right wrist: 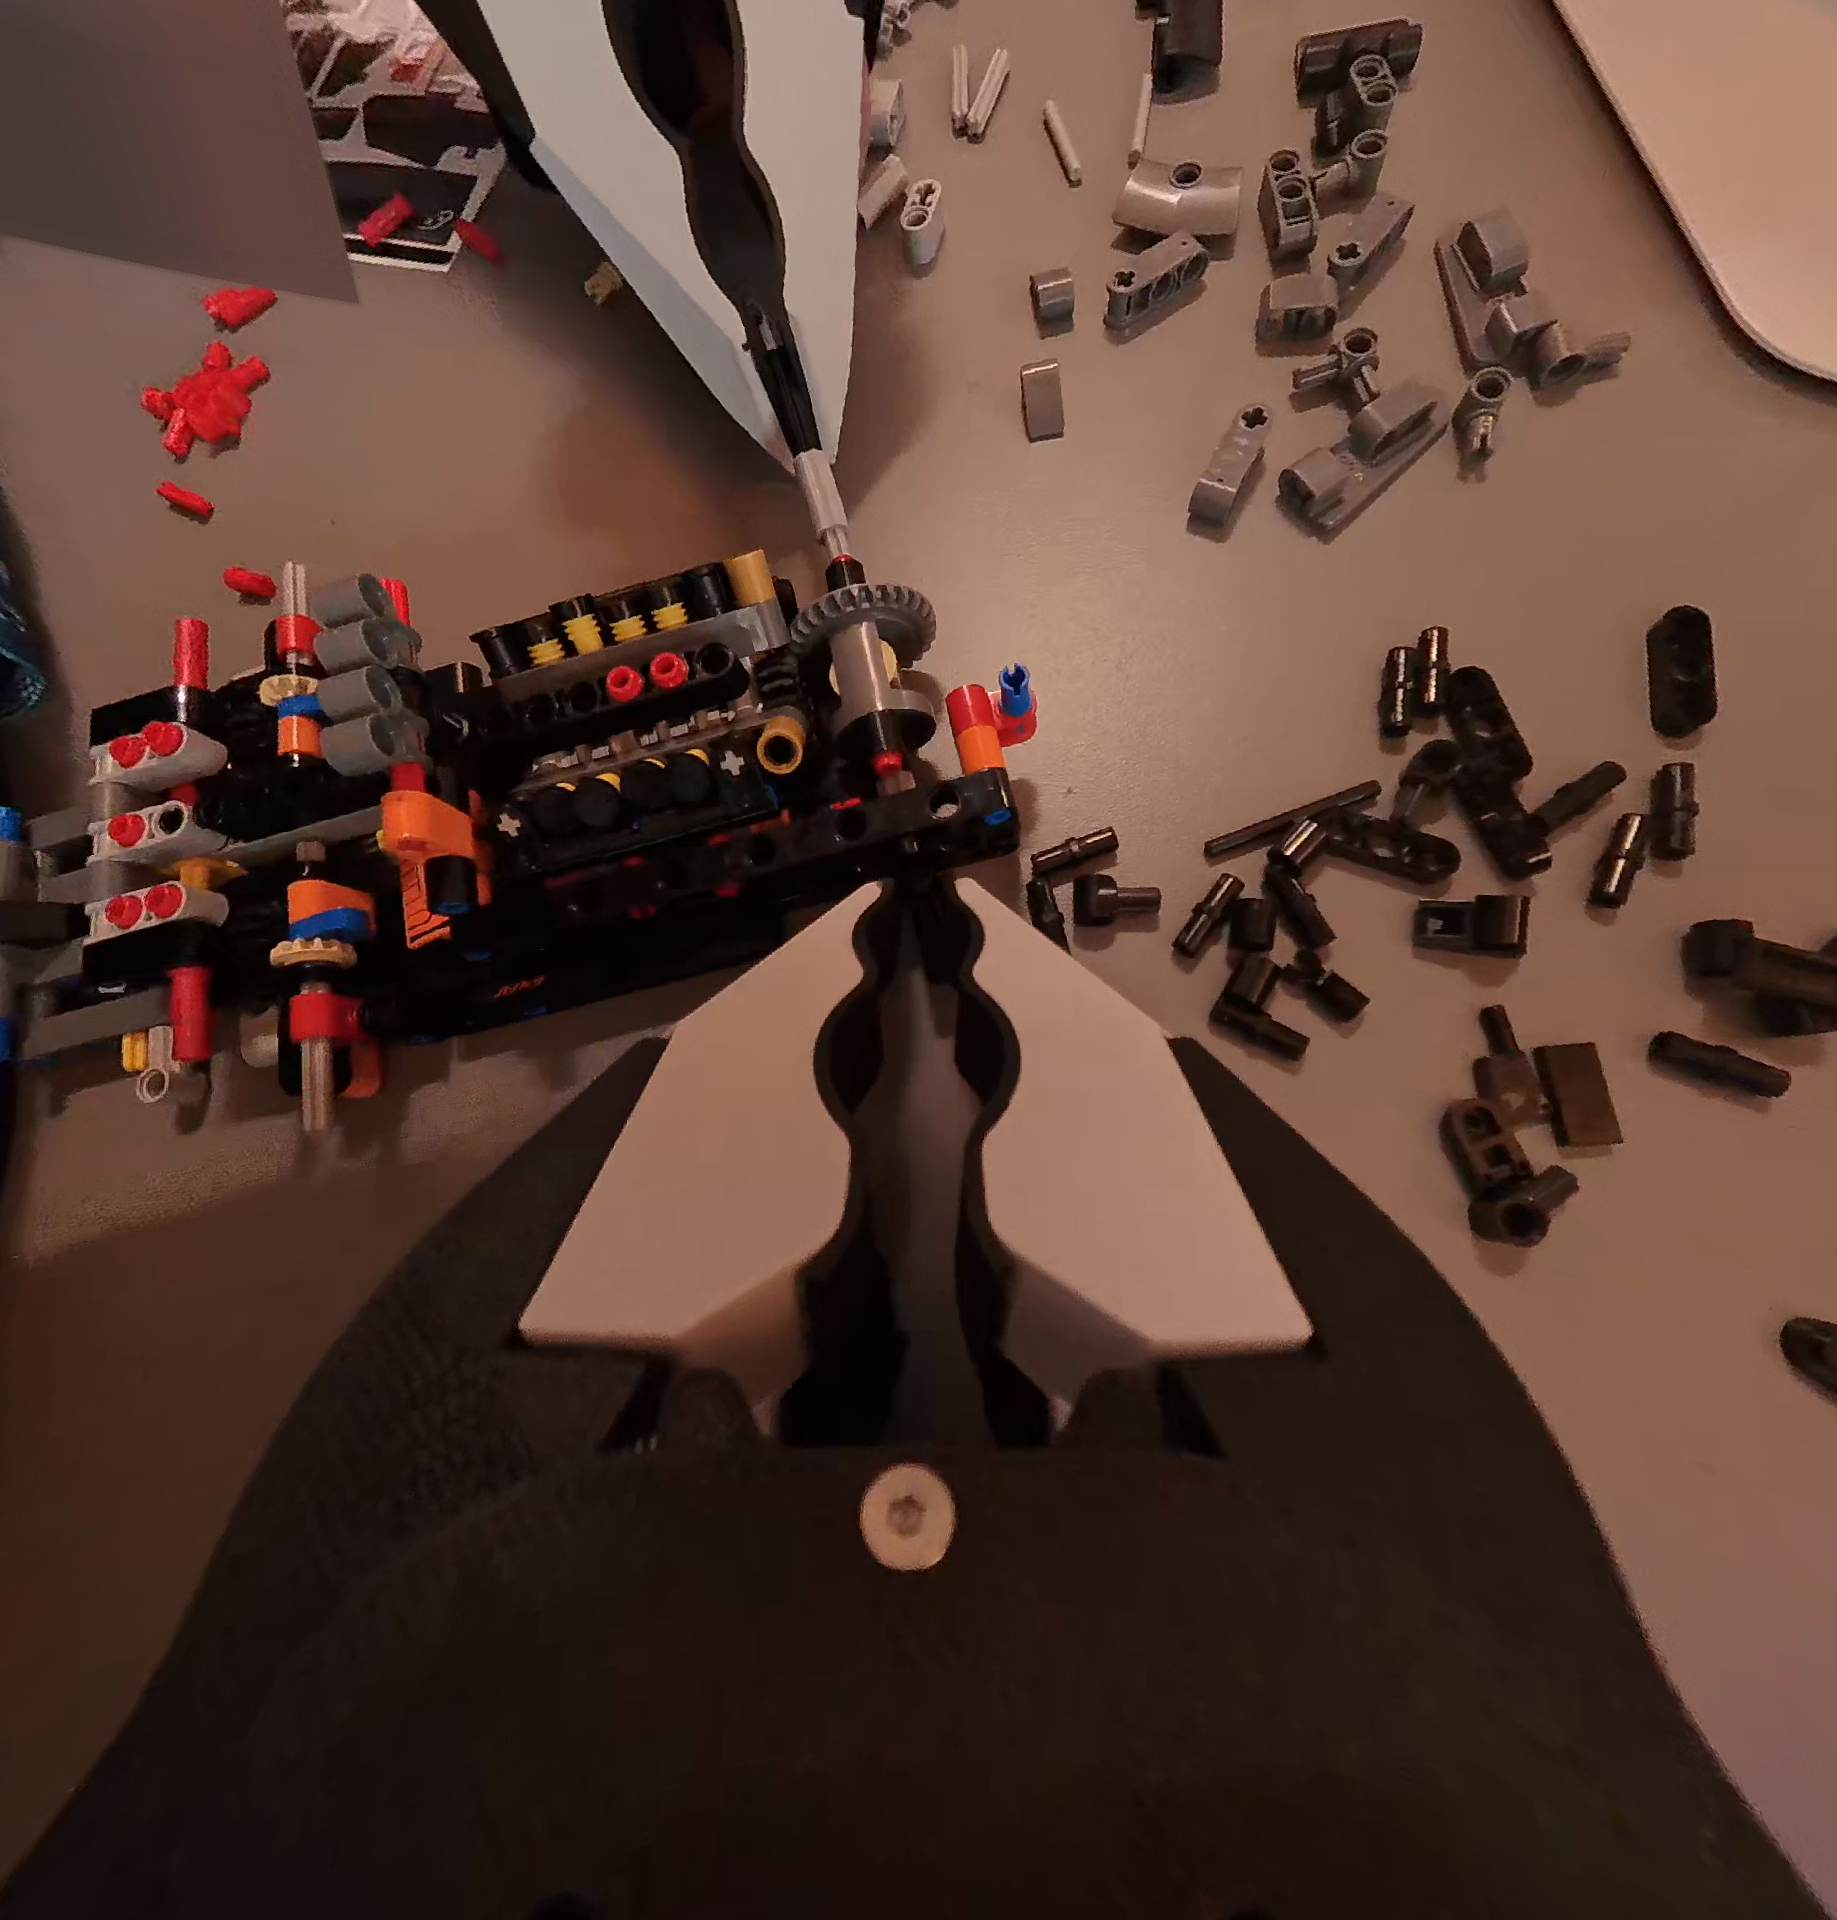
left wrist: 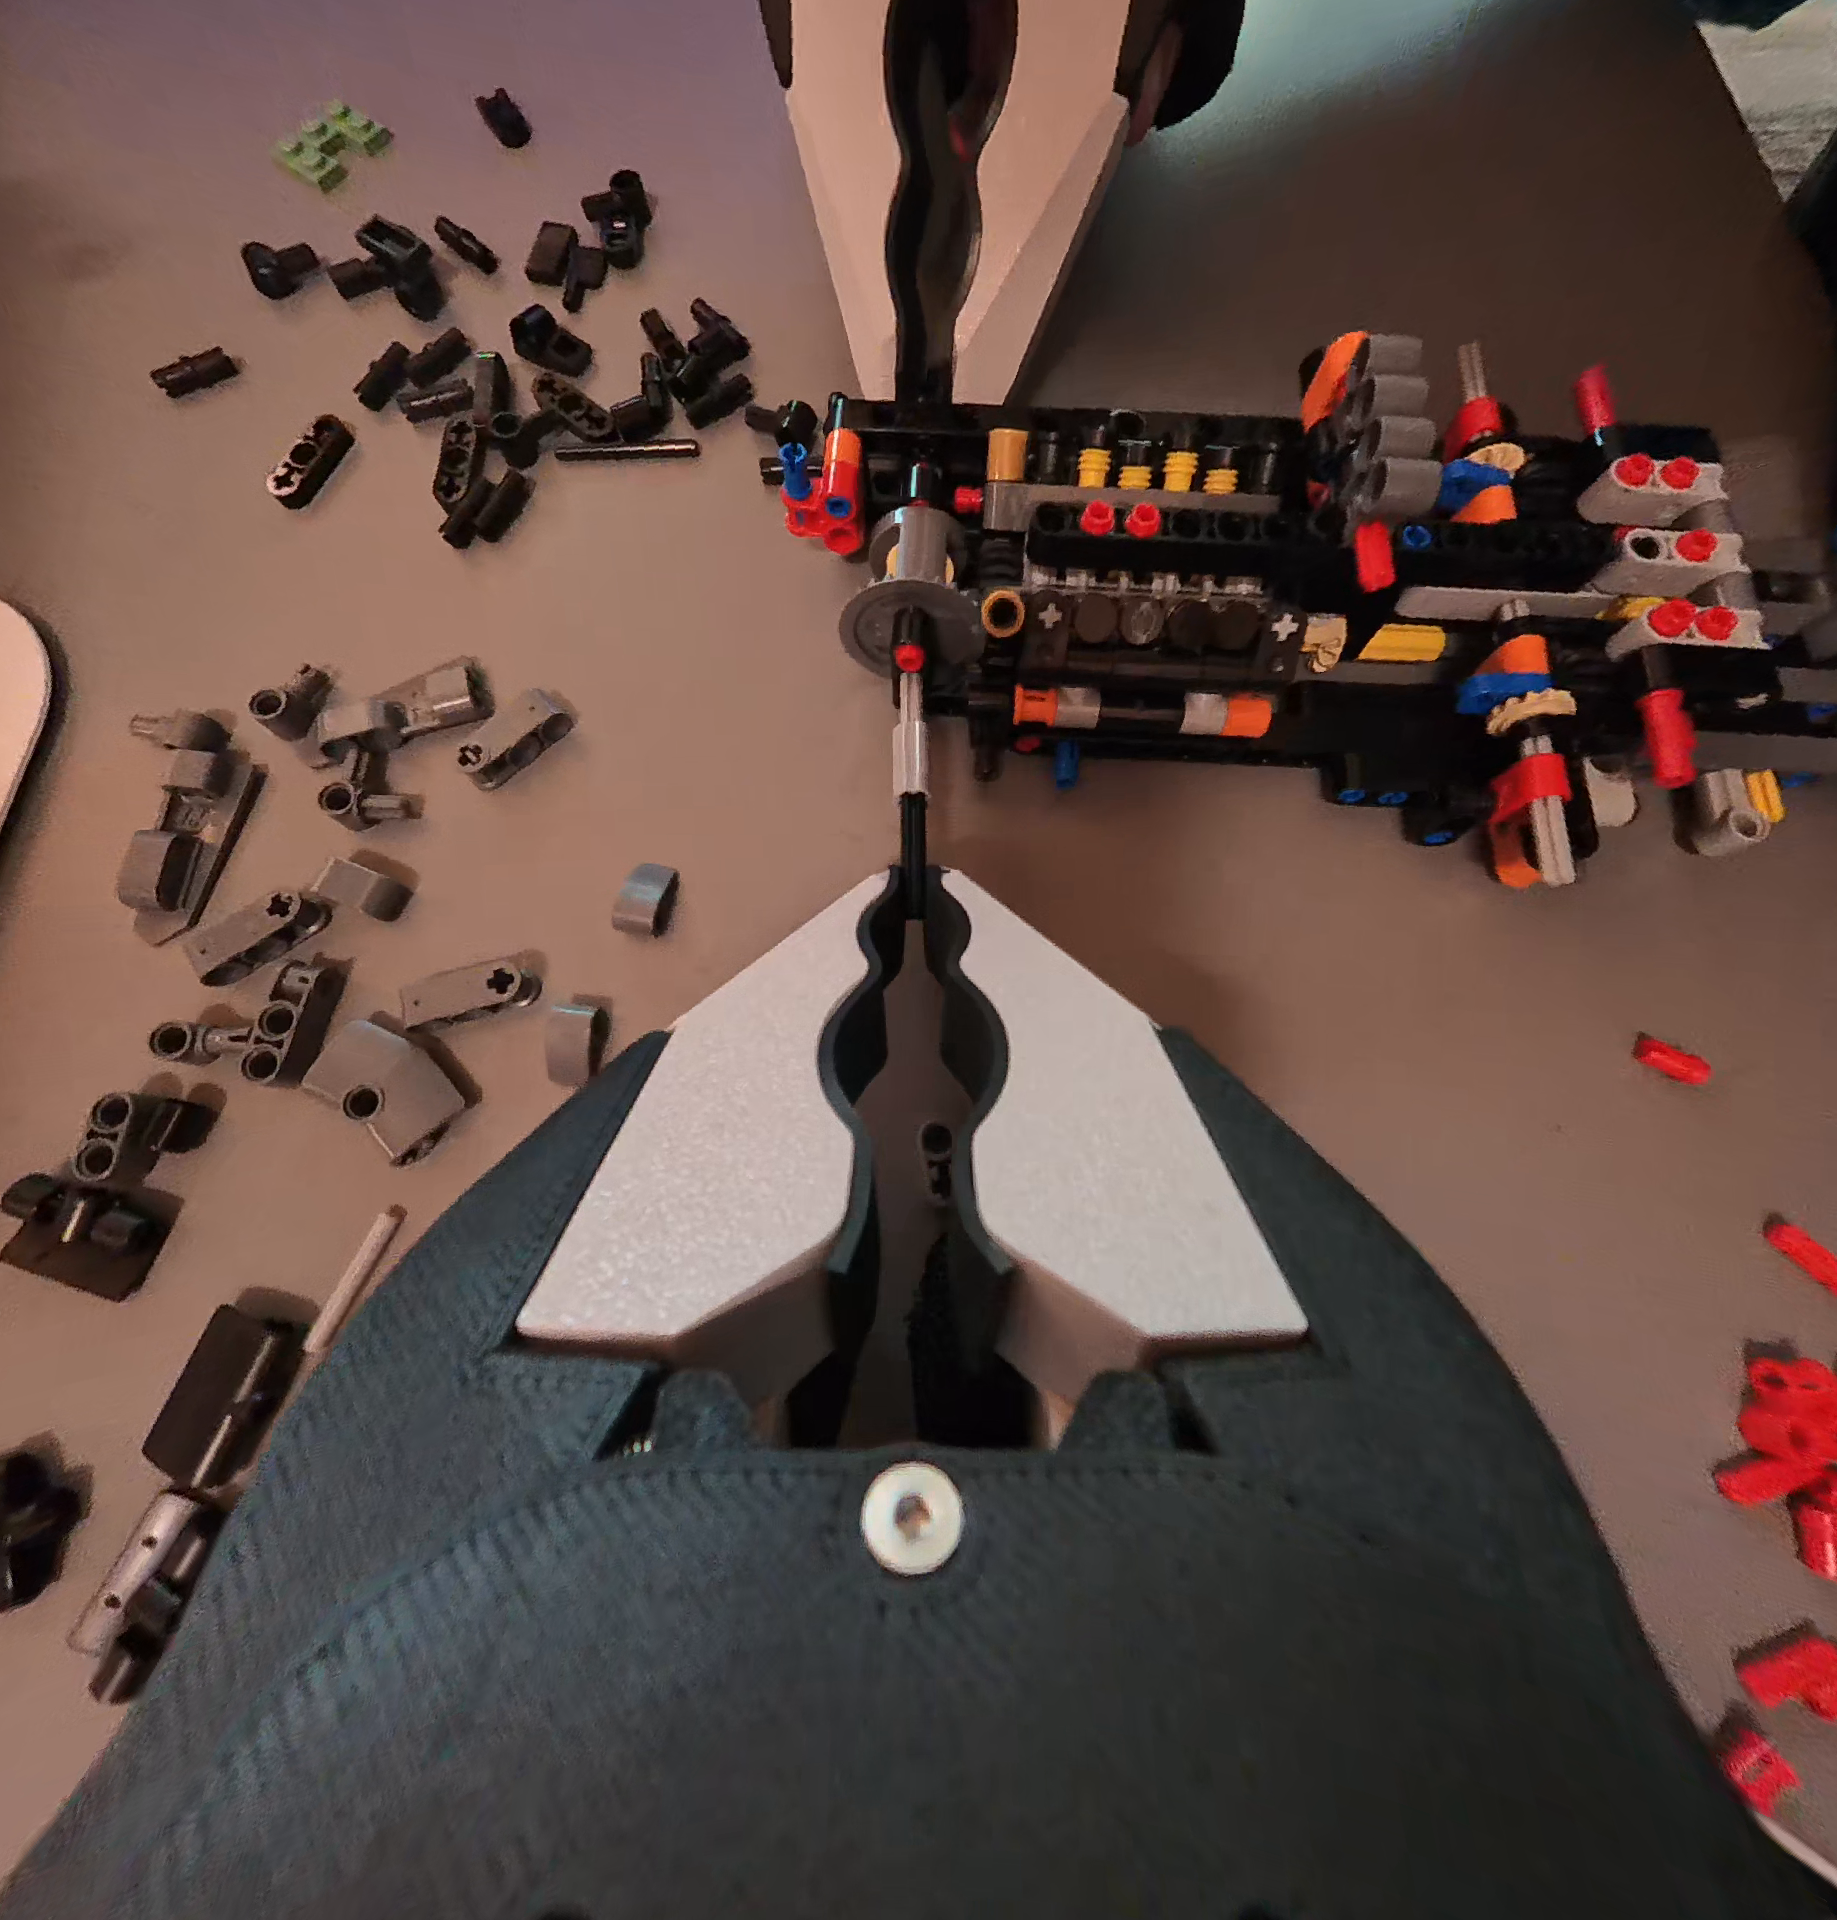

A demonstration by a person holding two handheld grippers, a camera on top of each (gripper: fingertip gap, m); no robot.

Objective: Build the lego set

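Left gripper [left wrist: 912, 883] clenched on black axle [left wrist: 911, 831] running into lego model [left wrist: 1309, 613] mid-table [left wrist: 1205, 1039]; right gripper [right wrist: 919, 888] clamped on model's black frame edge. Loose black pieces [left wrist: 498, 384], grey pieces [left wrist: 311, 914] alongside.

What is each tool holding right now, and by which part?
Left tool pinches the free end of the thin black axle. Right tool grips the black beam edge of the multicoloured lego chassis.
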